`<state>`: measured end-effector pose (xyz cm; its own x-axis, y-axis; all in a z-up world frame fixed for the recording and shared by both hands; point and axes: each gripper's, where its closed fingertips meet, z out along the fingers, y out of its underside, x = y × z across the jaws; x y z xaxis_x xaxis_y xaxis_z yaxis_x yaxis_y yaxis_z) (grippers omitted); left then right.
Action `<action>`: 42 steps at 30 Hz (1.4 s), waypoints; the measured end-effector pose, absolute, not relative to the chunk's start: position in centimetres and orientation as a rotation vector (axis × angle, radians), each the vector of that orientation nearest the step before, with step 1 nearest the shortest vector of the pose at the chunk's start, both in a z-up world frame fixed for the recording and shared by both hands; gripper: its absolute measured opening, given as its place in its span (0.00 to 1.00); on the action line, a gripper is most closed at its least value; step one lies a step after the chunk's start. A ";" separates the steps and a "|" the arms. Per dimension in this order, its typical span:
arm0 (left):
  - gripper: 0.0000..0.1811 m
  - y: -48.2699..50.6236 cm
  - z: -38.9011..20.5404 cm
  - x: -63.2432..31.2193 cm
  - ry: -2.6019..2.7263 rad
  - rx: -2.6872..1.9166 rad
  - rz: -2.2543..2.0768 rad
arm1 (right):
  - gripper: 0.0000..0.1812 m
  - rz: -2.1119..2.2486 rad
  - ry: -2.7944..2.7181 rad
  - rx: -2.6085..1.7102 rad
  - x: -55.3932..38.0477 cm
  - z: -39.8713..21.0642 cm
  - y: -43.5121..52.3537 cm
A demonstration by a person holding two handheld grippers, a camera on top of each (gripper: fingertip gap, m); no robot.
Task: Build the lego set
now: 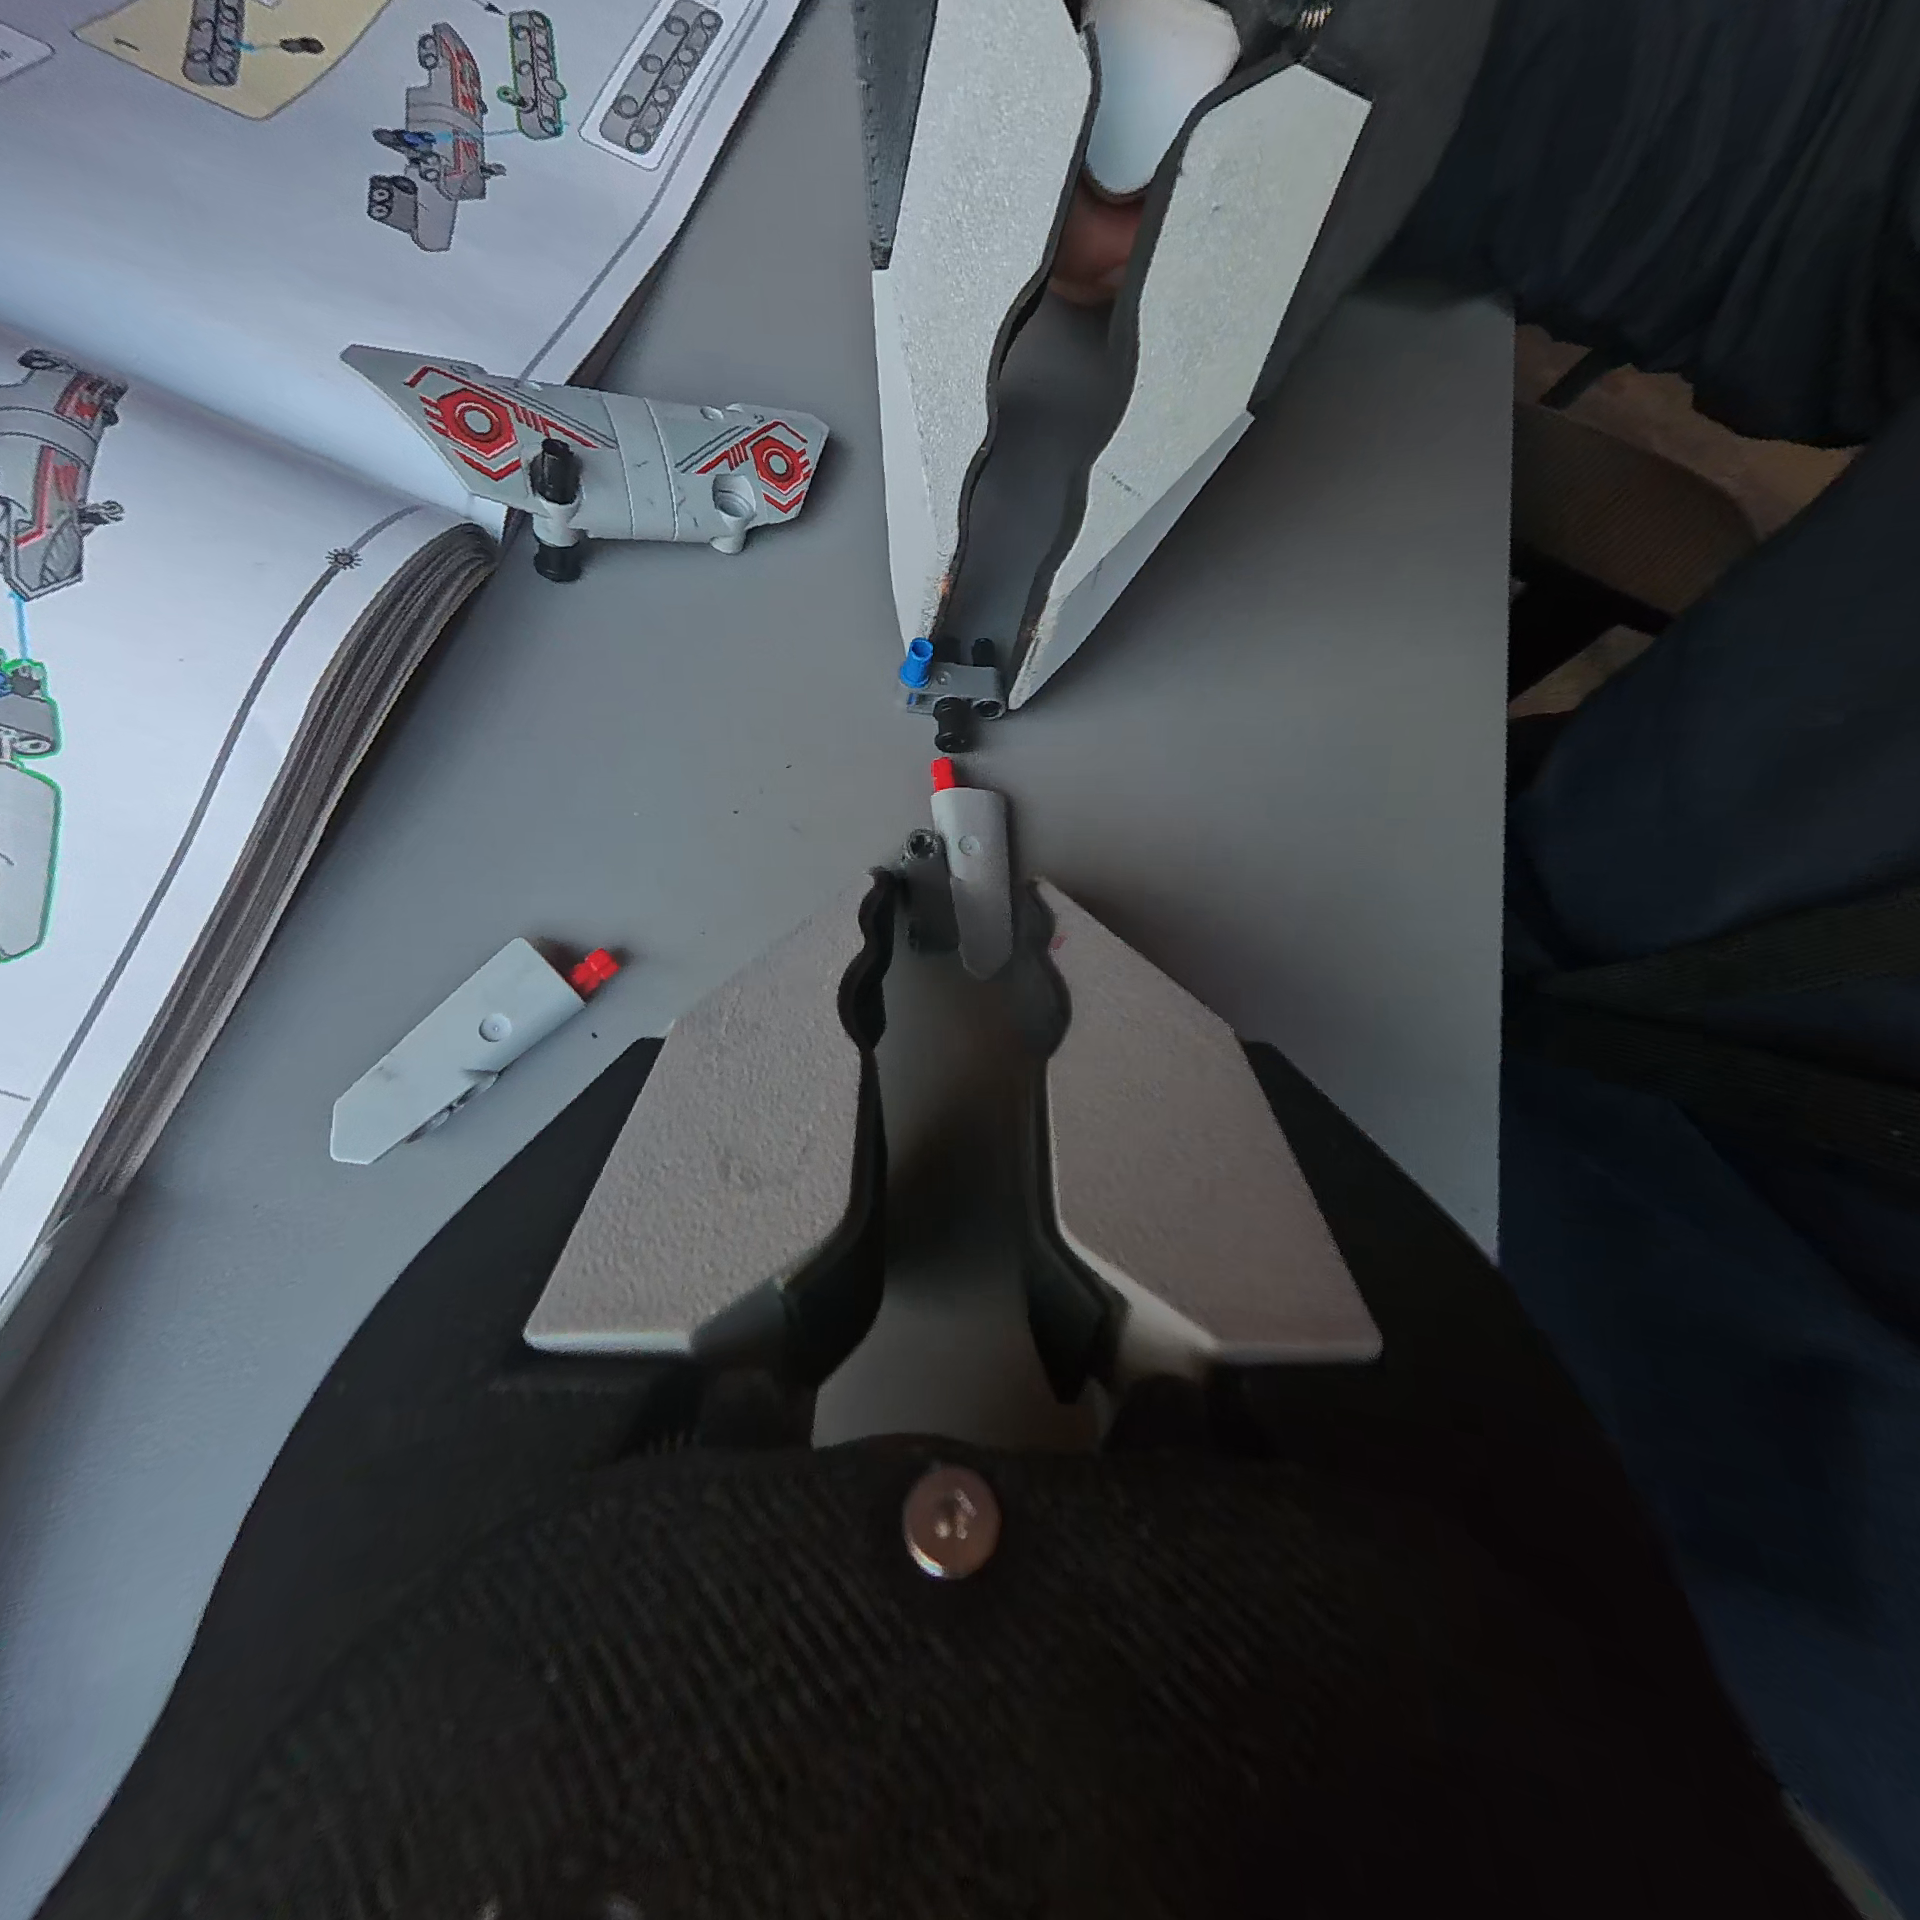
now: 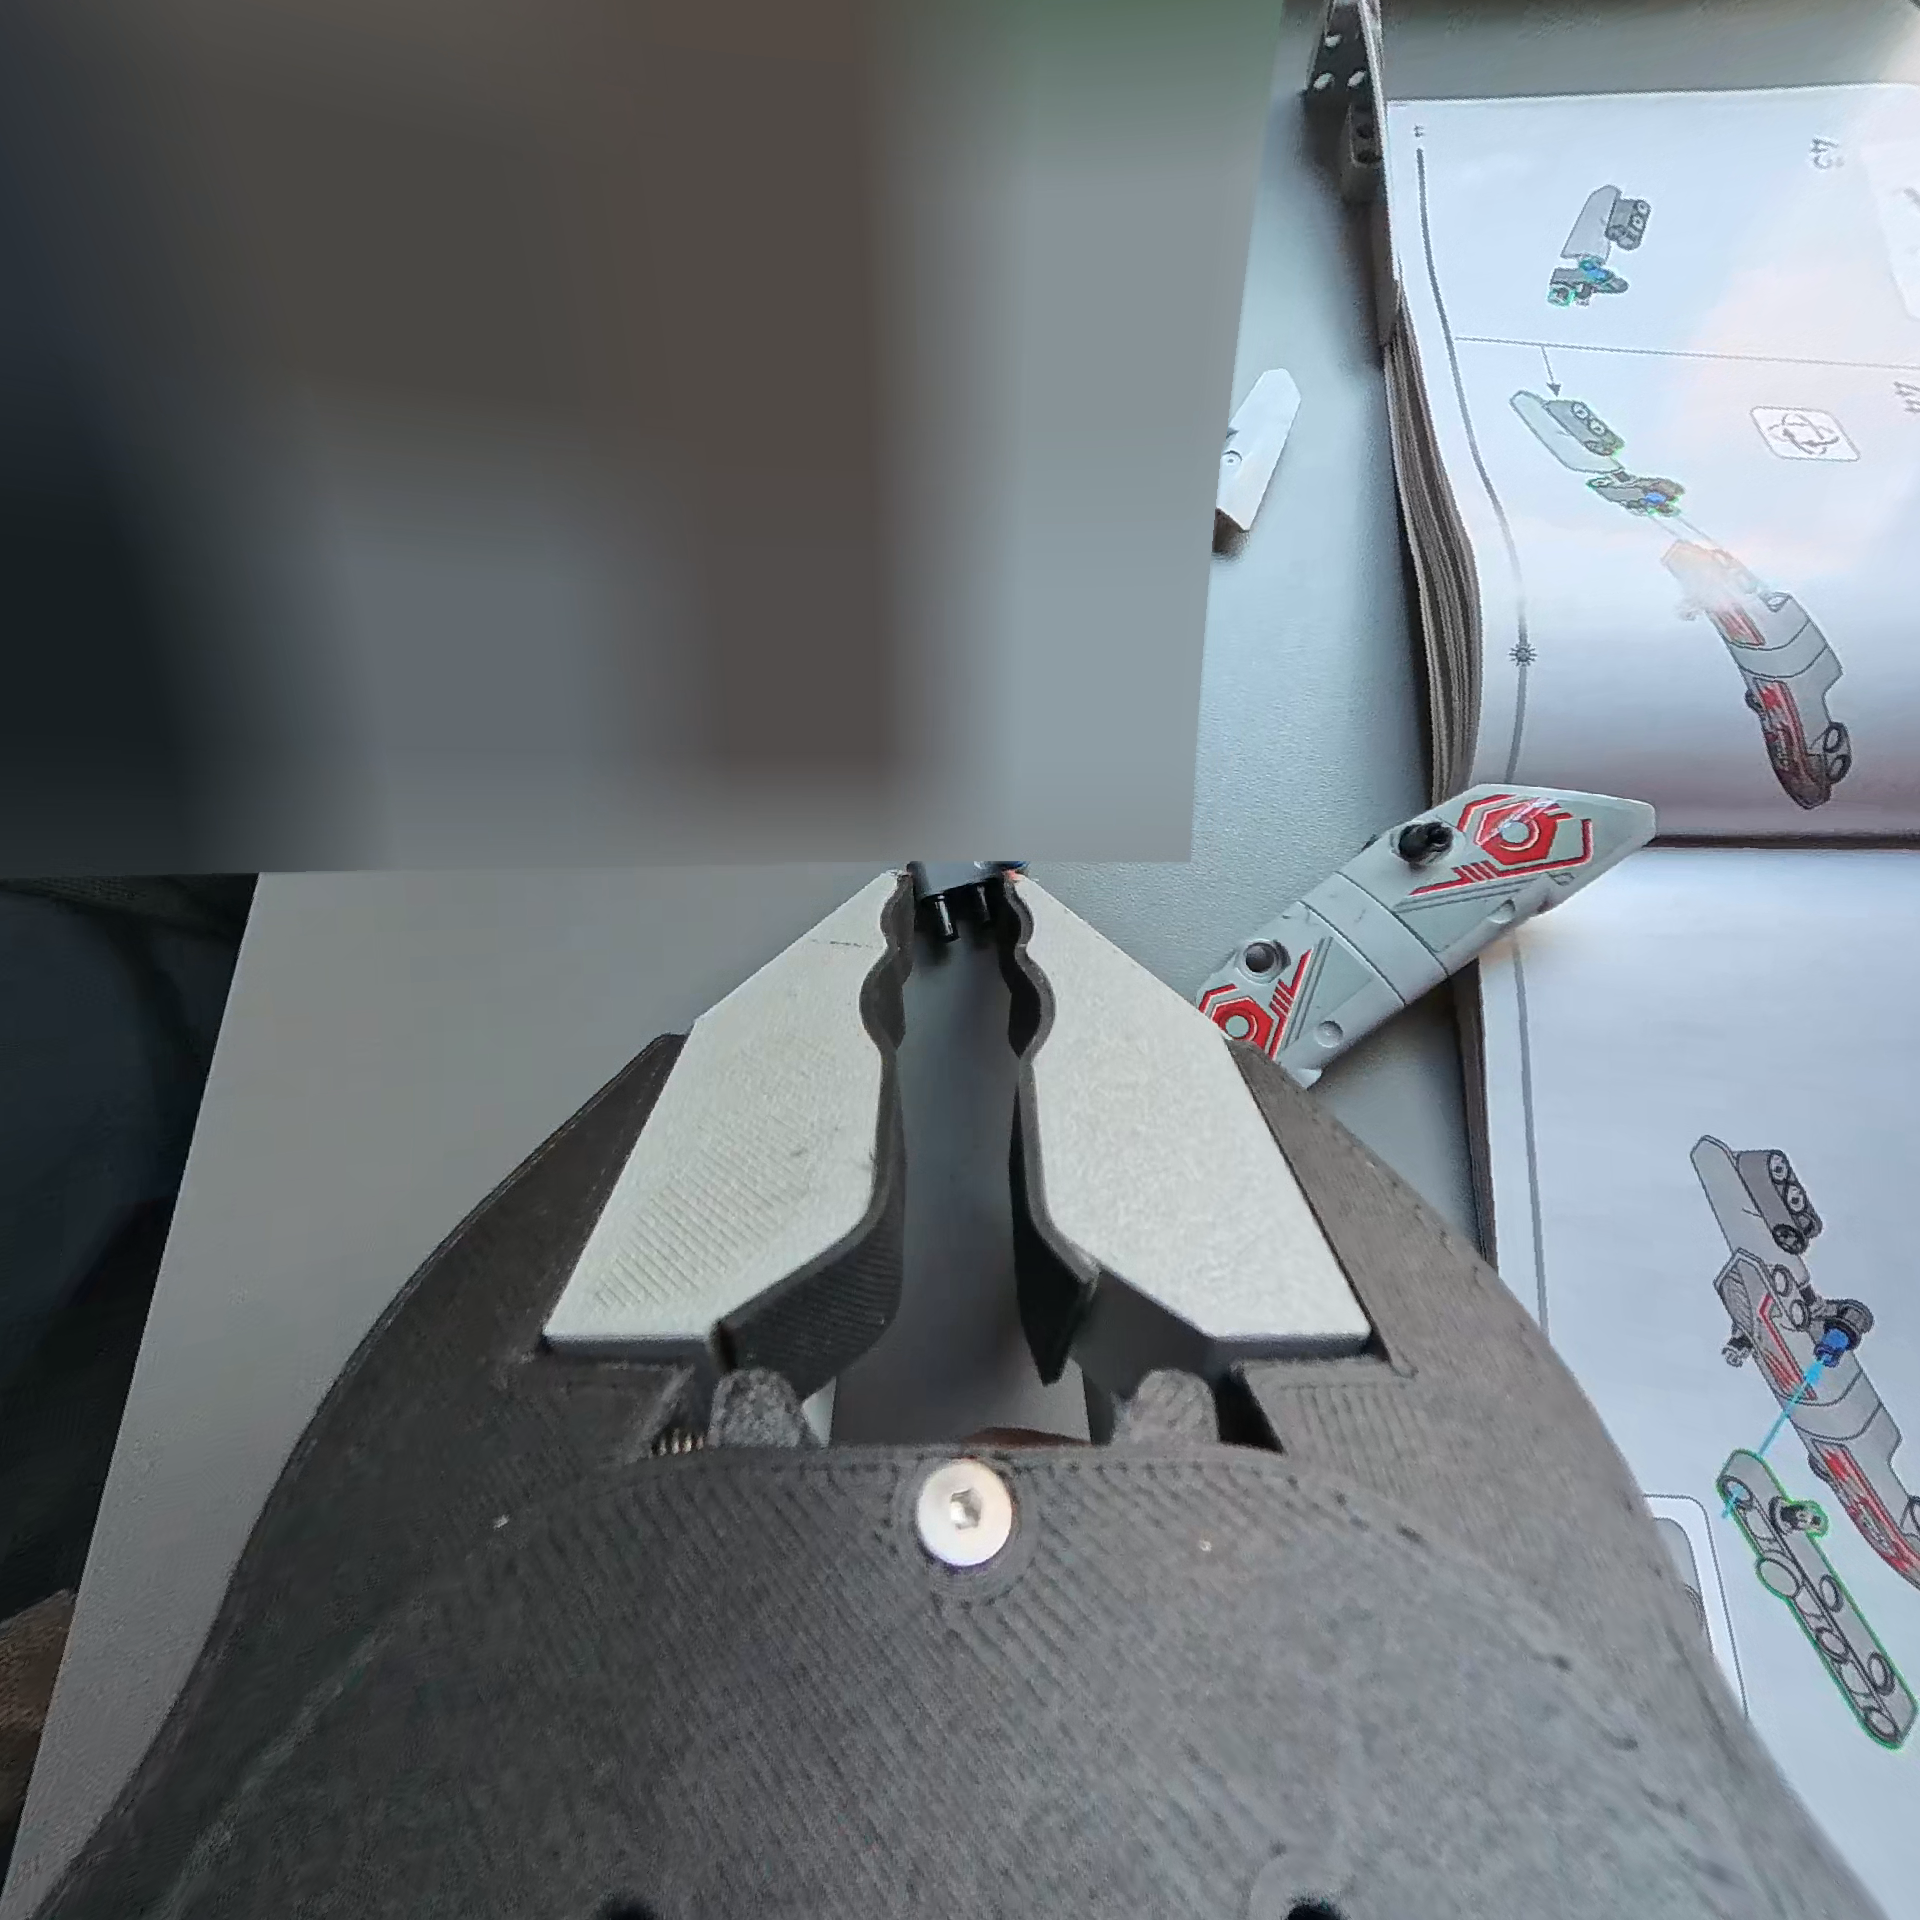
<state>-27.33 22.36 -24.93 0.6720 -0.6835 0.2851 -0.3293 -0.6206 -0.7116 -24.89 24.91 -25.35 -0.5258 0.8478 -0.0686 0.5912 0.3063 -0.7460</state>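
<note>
Two grippers tip to tip at centre frame in the left wrist view. Left gripper (image 1: 961, 914), jaws nearly closed, clamped on a small grey panel piece (image 1: 977, 883) with a red pin (image 1: 942, 771) pointing up-frame. Right gripper (image 1: 971, 670), coming down from the top, likewise narrowed onto a grey connector (image 1: 961, 681) carrying a blue pin (image 1: 916, 662) and black pins; also seen at centre of its own view (image 2: 961, 894). Red pin just short of the connector, not touching. On the grey table (image 1: 727, 727): a printed red-and-grey panel assembly (image 1: 592, 457) at upper left, a second grey panel with red pin (image 1: 457, 1049) at left of centre, an open instruction booklet (image 1: 208, 312) along the left edge.
</note>
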 end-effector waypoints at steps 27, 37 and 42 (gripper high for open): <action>0.11 21.6 -24.8 -29.1 0.646 -2.280 -0.761 | 0.07 1.646 -2.029 -1.382 -24.6 -20.8 25.5; 0.11 21.5 -24.8 -29.1 0.651 -2.278 -0.746 | 0.07 1.676 -2.032 -1.342 -24.4 -20.4 25.2; 0.11 21.5 -24.8 -29.0 0.653 -2.277 -0.757 | 0.07 1.670 -2.033 -1.340 -24.4 -20.4 25.1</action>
